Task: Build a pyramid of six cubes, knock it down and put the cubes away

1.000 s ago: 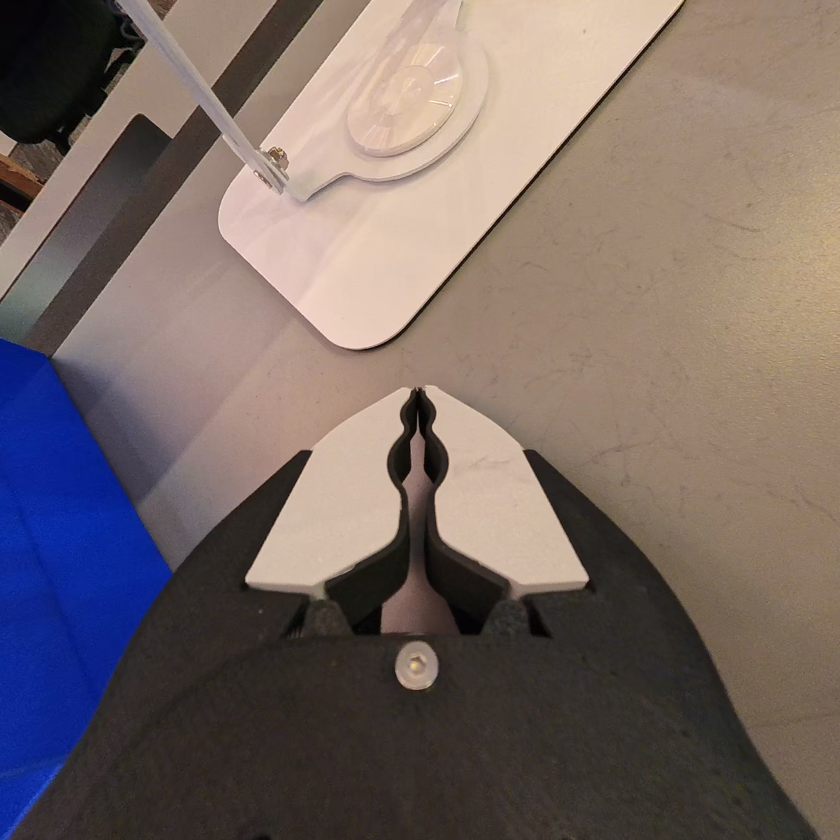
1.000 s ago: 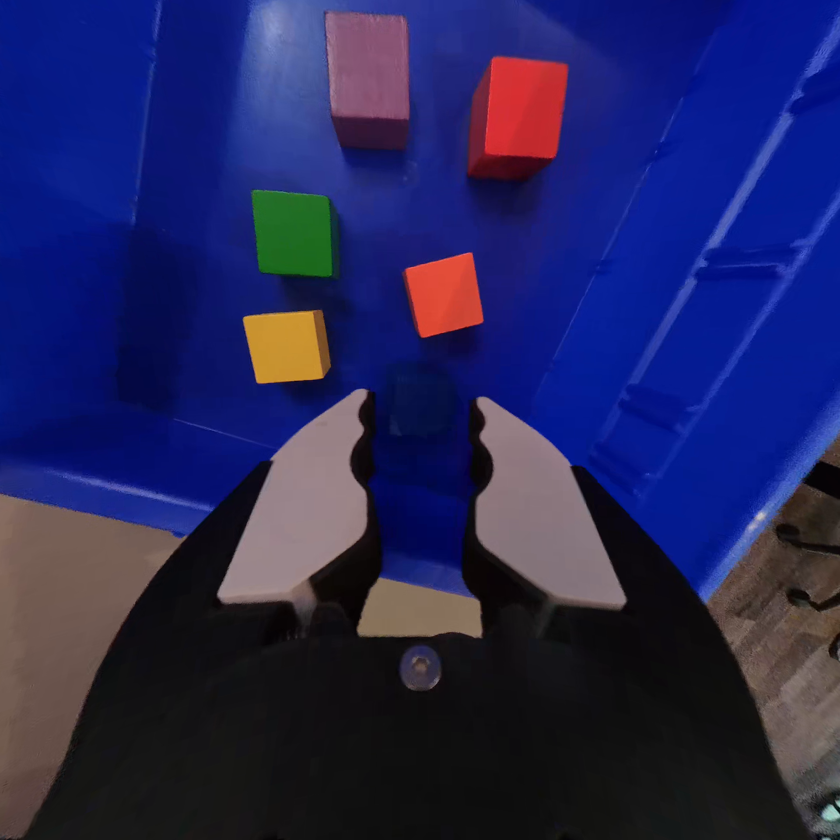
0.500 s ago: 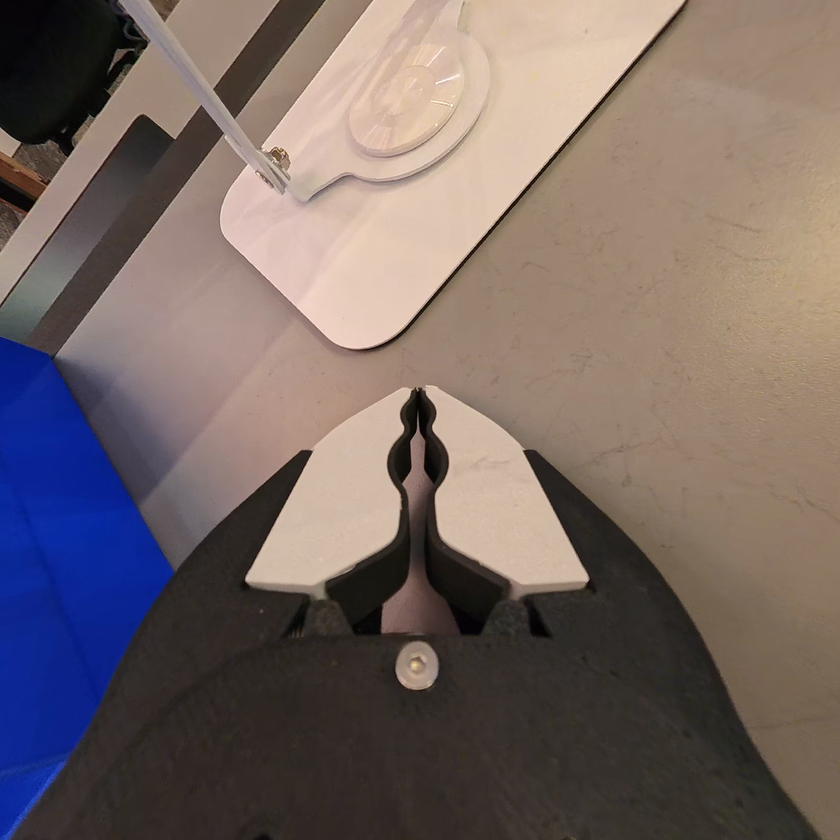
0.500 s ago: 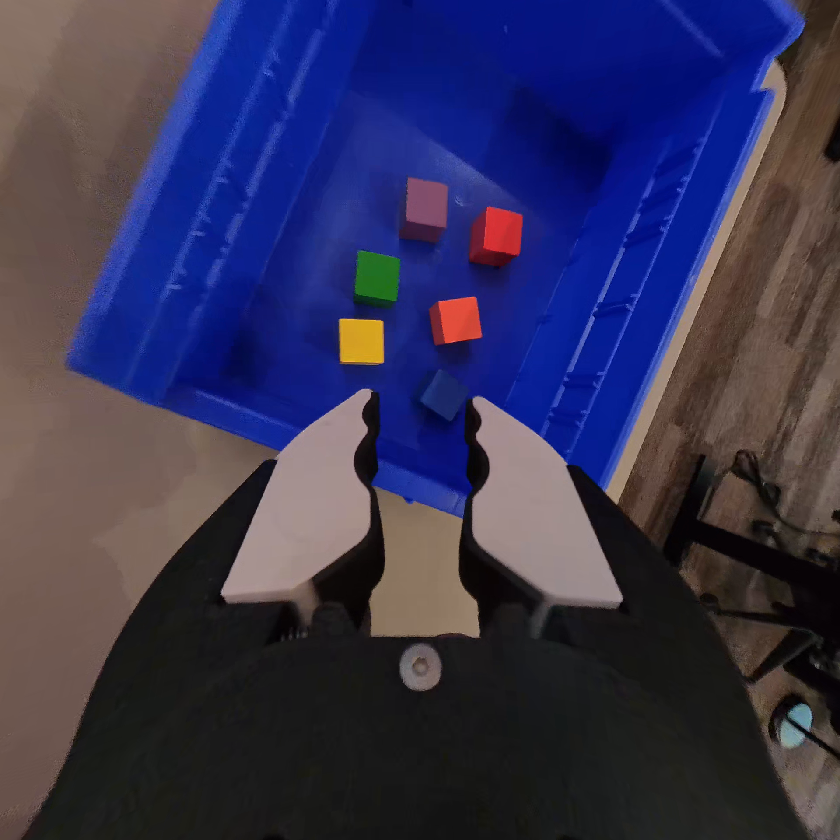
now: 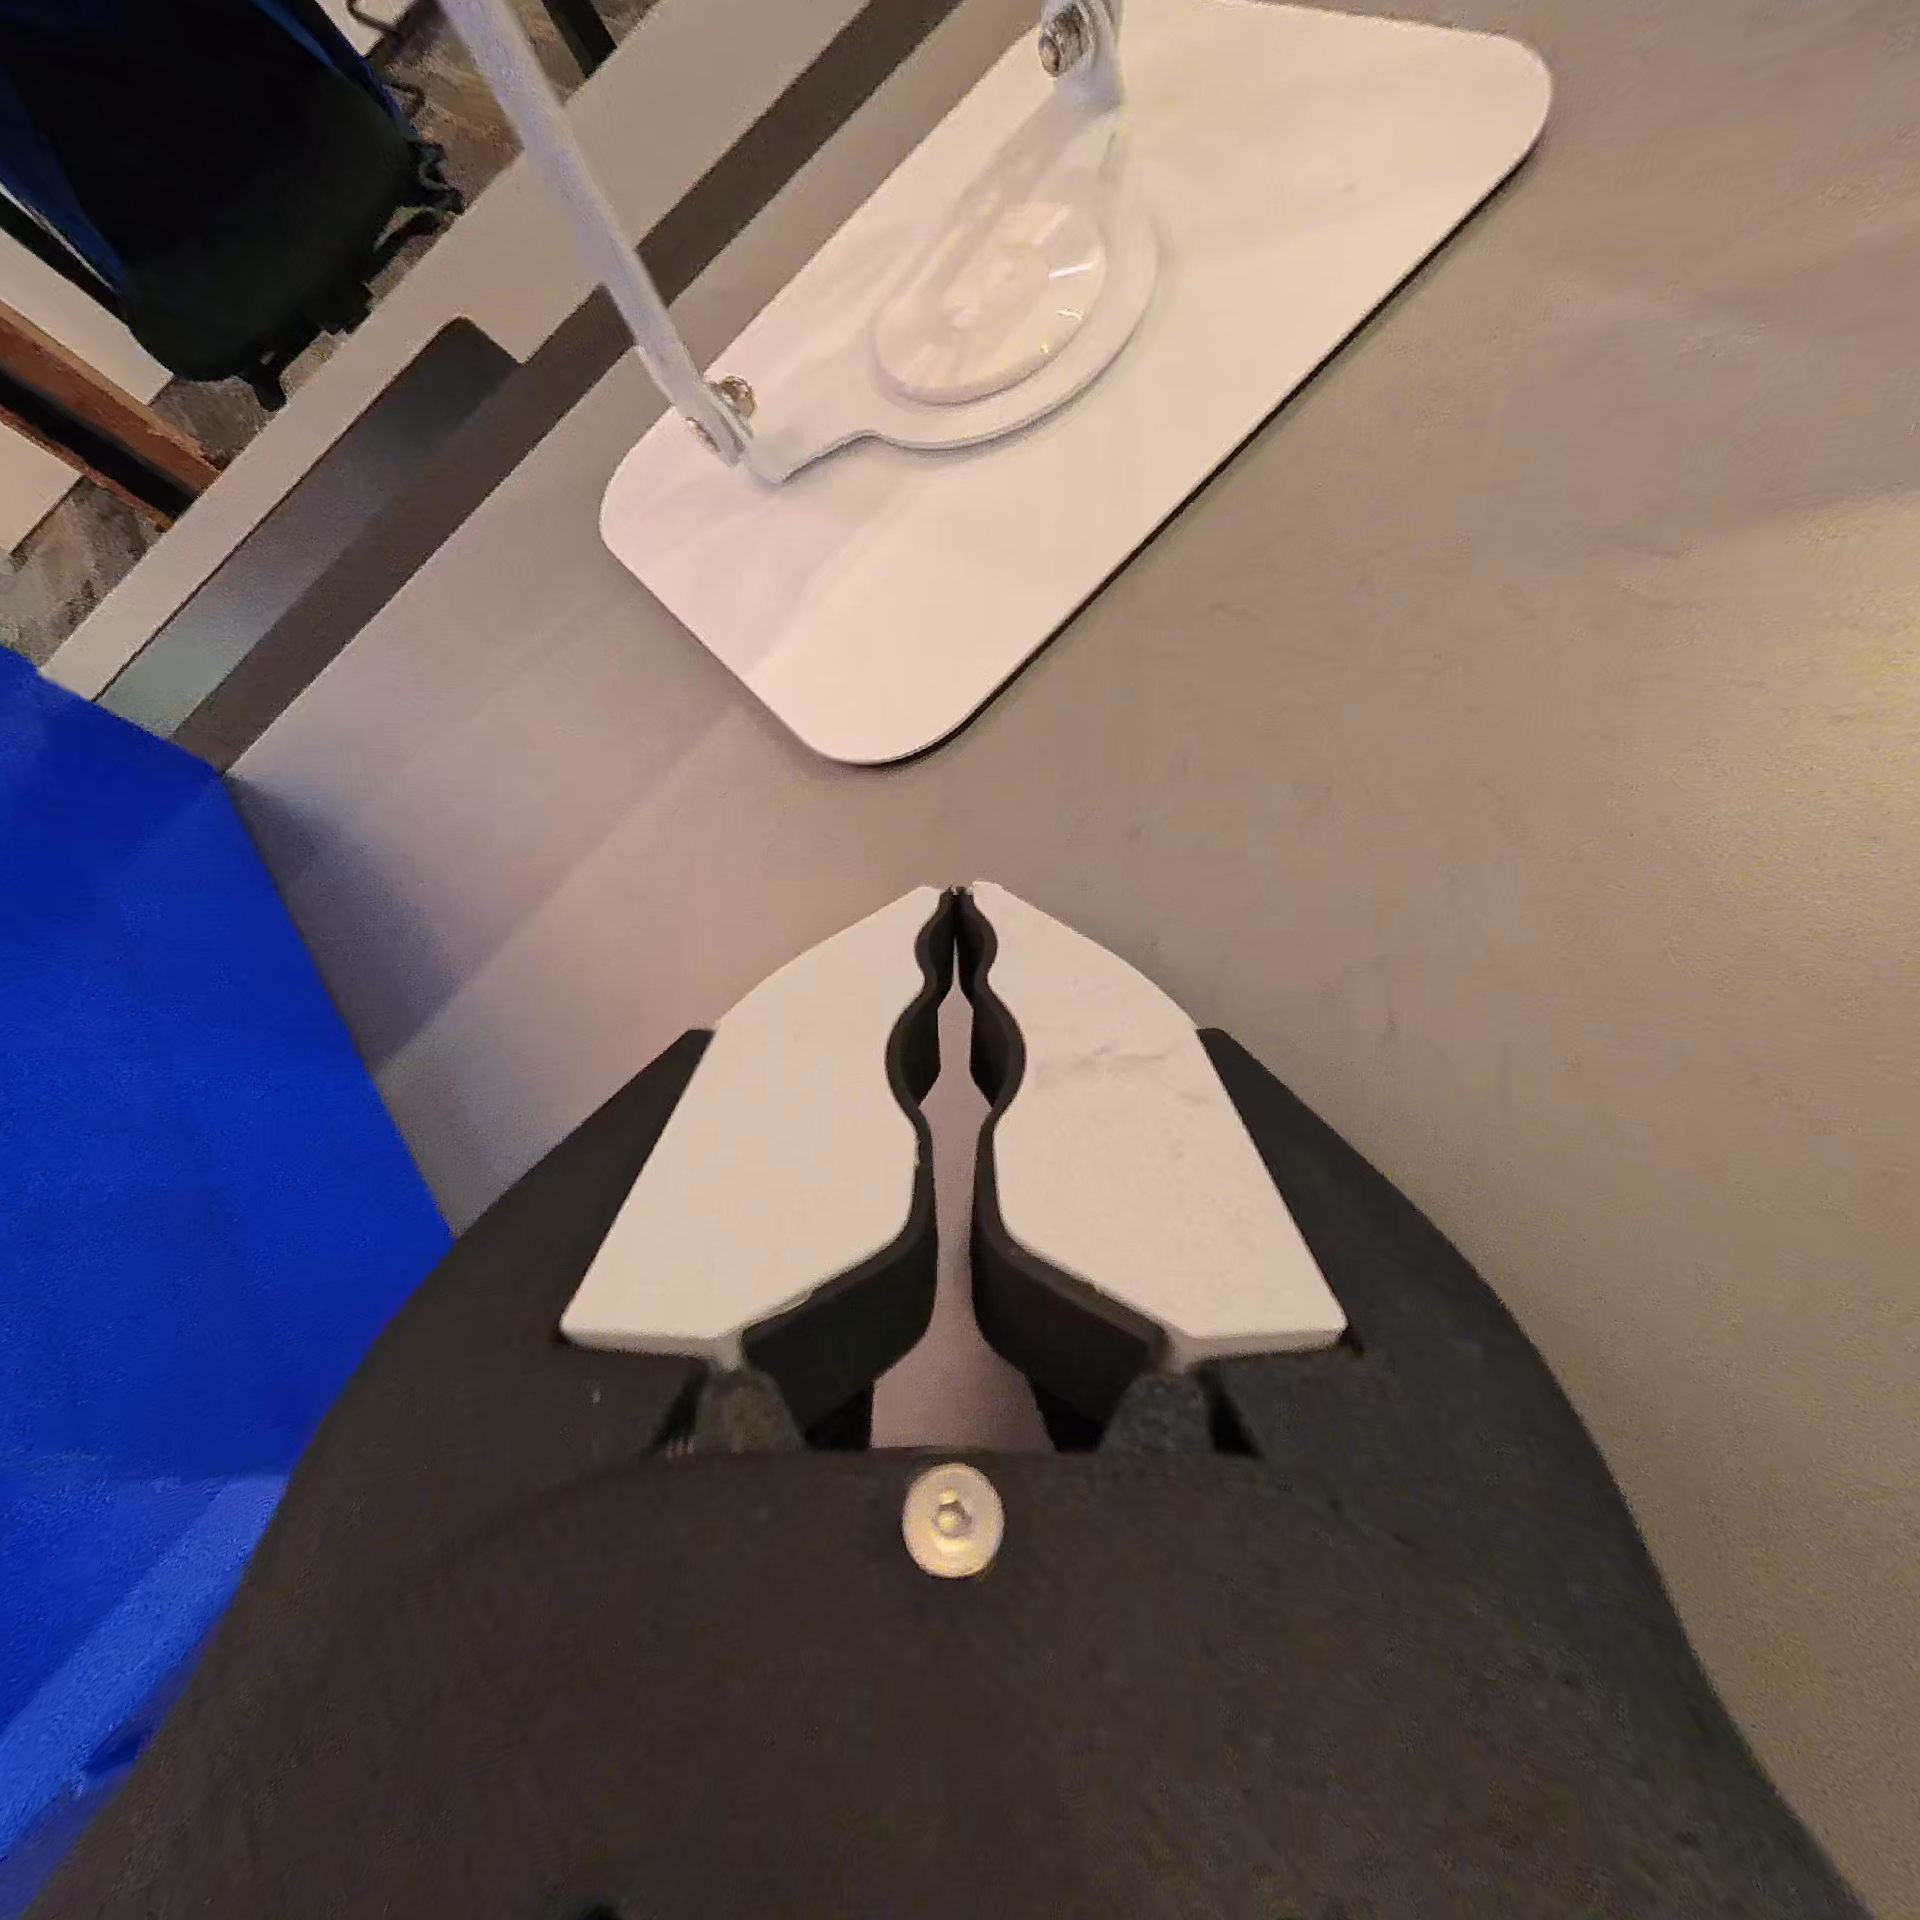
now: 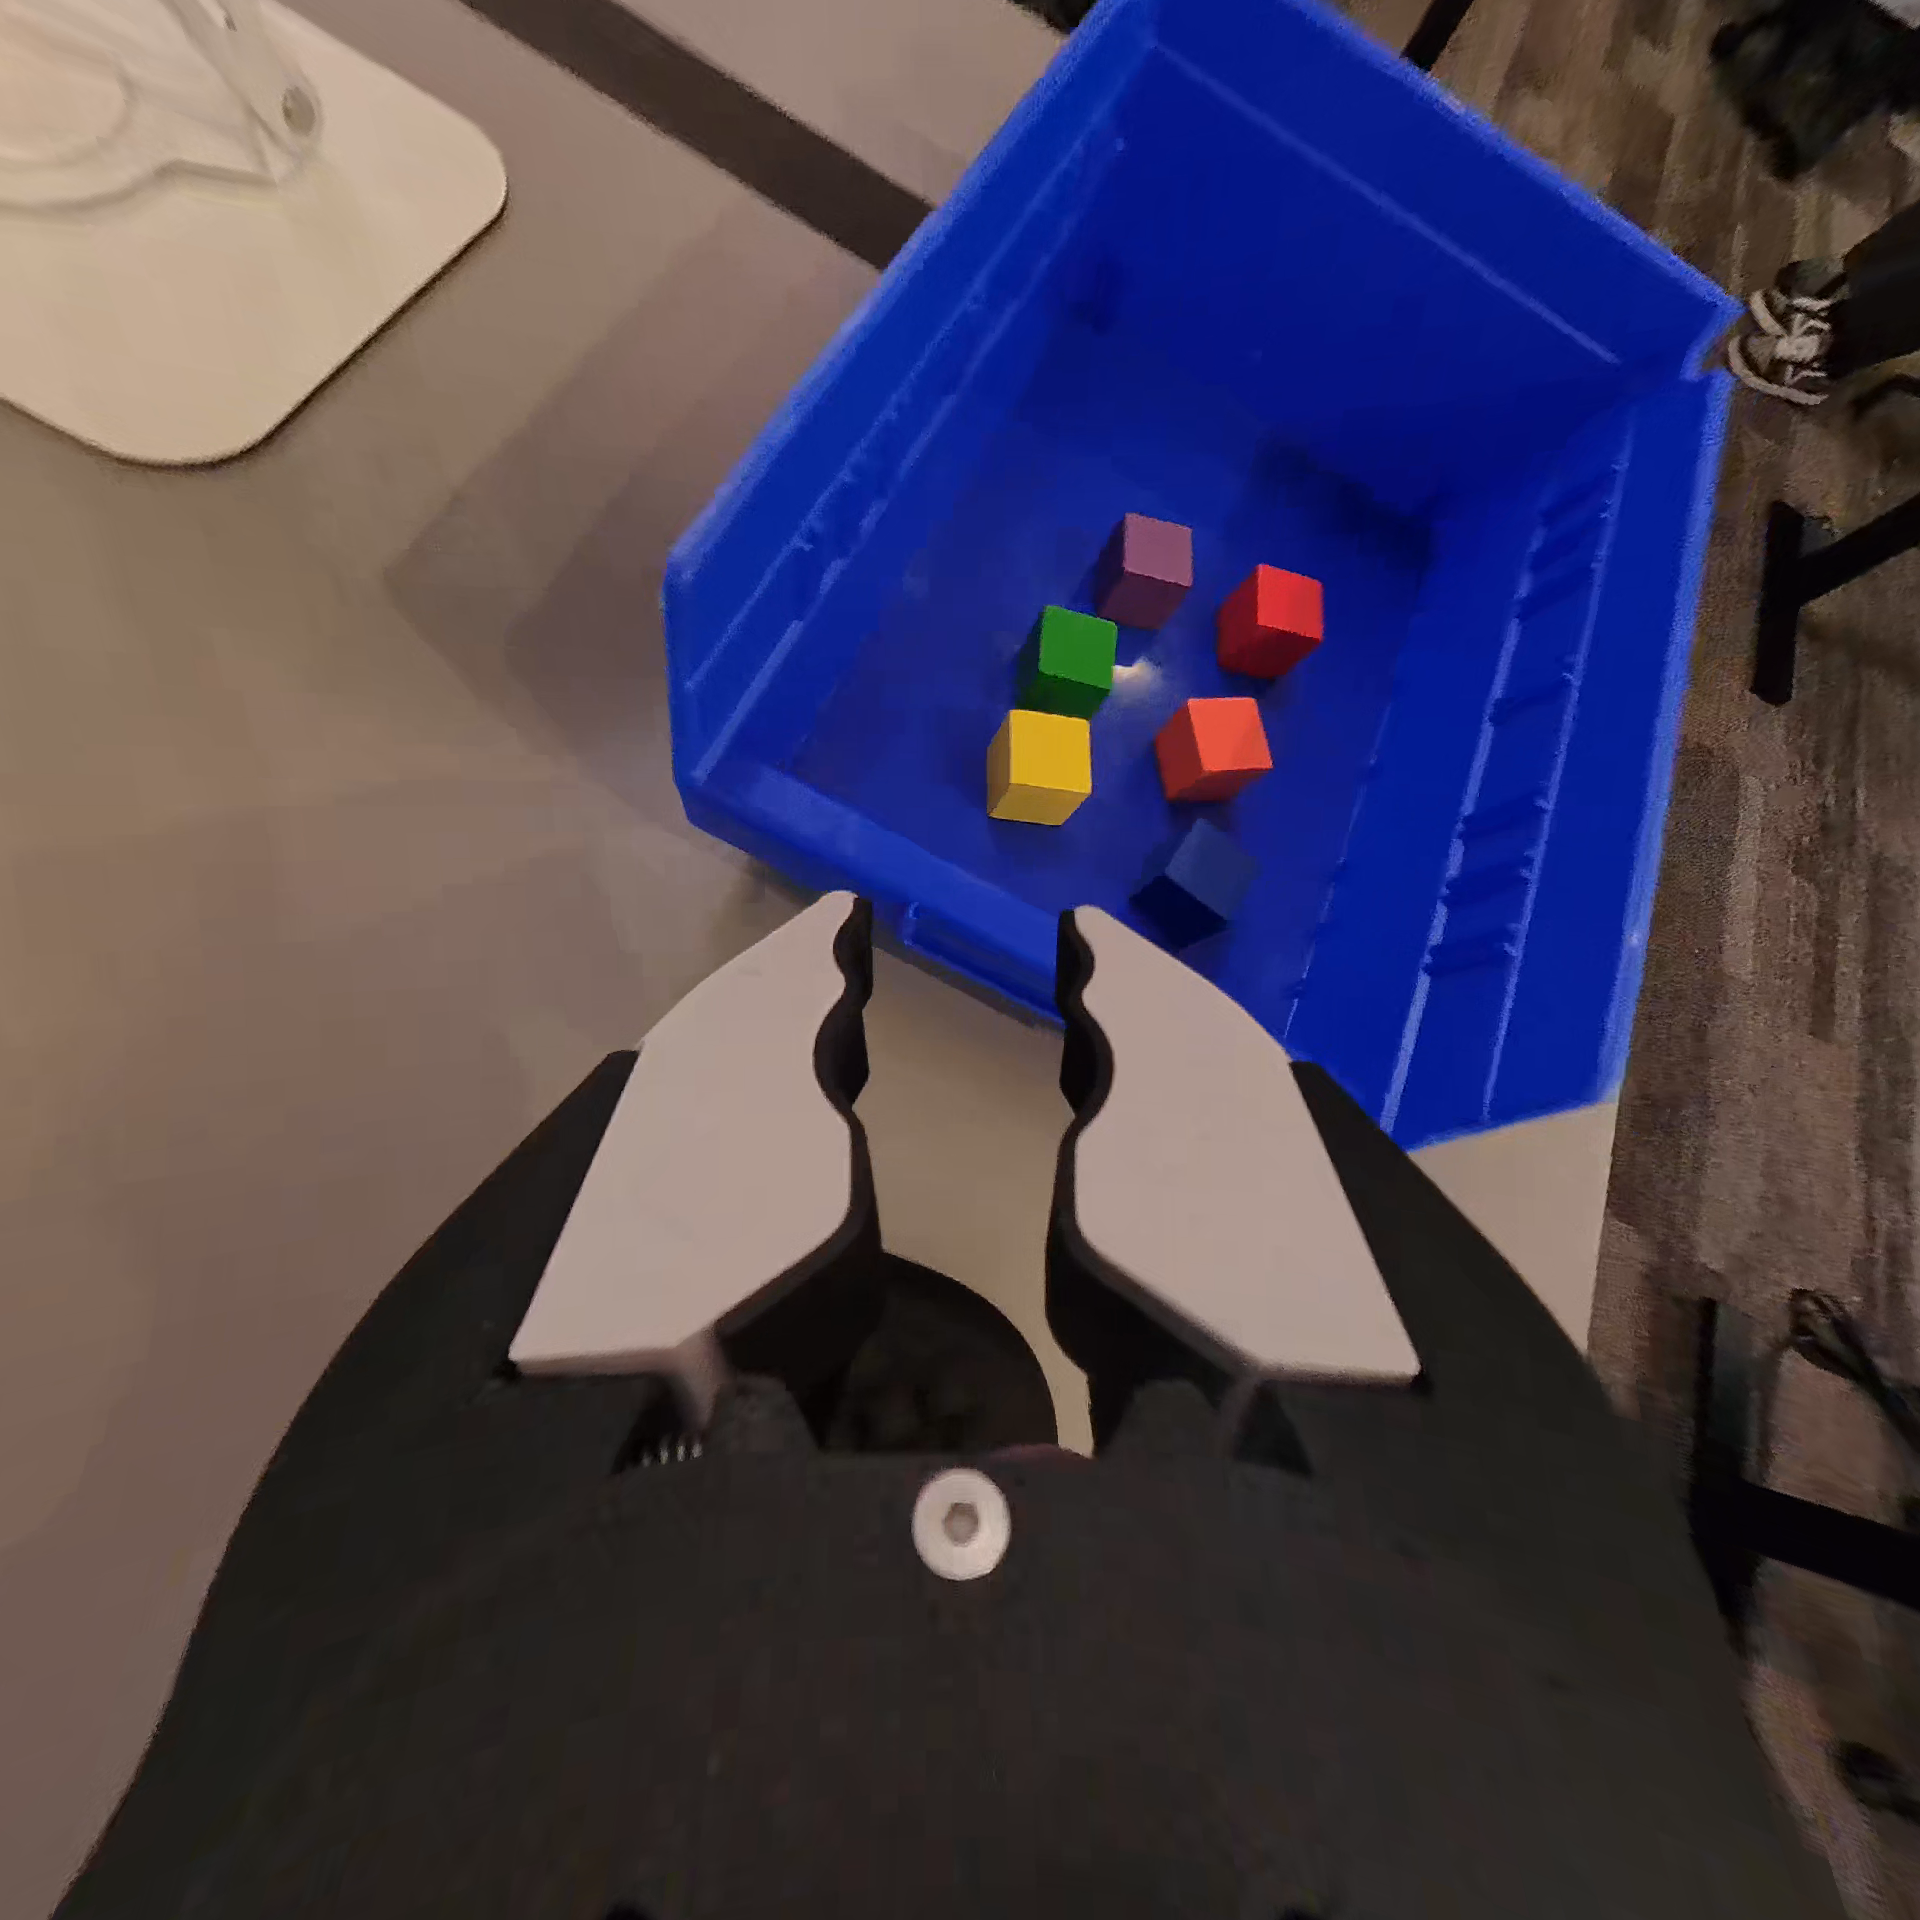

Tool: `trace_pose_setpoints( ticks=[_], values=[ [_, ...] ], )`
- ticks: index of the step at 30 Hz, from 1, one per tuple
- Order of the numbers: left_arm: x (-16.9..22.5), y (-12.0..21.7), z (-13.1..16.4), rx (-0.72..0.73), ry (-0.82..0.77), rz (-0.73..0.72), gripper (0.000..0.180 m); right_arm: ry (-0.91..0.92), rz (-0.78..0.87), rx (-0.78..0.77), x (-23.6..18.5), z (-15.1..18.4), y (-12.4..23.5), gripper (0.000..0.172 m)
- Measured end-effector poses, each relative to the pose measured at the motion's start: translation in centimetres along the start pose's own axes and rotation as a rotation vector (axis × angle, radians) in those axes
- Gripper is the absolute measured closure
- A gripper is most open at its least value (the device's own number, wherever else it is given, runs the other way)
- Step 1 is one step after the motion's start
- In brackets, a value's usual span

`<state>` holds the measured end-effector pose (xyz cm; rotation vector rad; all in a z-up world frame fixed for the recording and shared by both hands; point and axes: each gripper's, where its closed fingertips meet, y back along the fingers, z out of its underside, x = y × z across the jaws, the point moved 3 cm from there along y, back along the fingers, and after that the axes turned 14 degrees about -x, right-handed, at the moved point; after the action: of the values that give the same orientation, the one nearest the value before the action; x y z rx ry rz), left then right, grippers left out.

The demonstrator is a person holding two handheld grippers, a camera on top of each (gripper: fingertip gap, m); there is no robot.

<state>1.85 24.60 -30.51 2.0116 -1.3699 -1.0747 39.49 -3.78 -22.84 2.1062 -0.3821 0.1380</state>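
Cubes, all six, lie inside the blue bin (image 6: 1195,312); my right tongs (image 6: 961,920) hang released beside its near wall, left tongs (image 5: 958,891) clenched empty. Swinging carelessly could nudge the bin off the counter (image 6: 312,831).

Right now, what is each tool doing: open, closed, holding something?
Left tool: closed, holding nothing.
Right tool: open, holding nothing.

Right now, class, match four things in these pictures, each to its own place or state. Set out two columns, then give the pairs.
1. small yellow wooden cube
2. dark blue wooden cube
3. left gripper
4. right gripper

A. jaws apart, holding nothing
B. fingertips together above the grey table
C. in the blue plastic bin, beside the green cube
D. in the bin, nearest its front wall

Pairs: 1-C, 2-D, 3-B, 4-A
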Motion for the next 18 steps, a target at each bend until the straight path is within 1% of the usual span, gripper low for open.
trace_pose_setpoints(
  ticks=[3, 7, 10, 12, 14, 16, 18],
  values=[
    [-0.7, 1.0, 0.4, 0.031, 0.021, -0.028, 0.180, -0.063, -0.006, 0.075, 1.1, 0.7, 0.6, 0.133],
    [-1.6, 2.5, 1.7, 0.061, 0.036, -0.087, 0.178, -0.113, 0.066, 0.115, 3.2, 1.9, 1.4, 0.120],
    [-3.0, 4.3, 2.9, 0.104, 0.077, -0.146, 0.170, -0.175, 0.098, 0.144, 5.3, 2.9, 2.1, 0.110],
    [-4.4, 5.8, 4.0, 0.129, 0.115, -0.195, 0.164, -0.222, 0.106, 0.170, 6.8, 3.5, 2.7, 0.111],
    [-6.0, 7.3, 5.4, 0.151, 0.155, -0.246, 0.158, -0.261, 0.107, 0.161, 8.2, 4.2, 2.8, 0.109],
    [-7.7, 8.4, 7.2, 0.148, 0.203, -0.298, 0.148, -0.290, 0.094, 0.144, 9.3, 4.7, 2.5, 0.108],
    [-9.5, 9.4, 9.1, 0.152, 0.287, -0.328, 0.136, -0.308, 0.079, 0.123, 10.2, 4.9, 1.8, 0.100]
  ],
)
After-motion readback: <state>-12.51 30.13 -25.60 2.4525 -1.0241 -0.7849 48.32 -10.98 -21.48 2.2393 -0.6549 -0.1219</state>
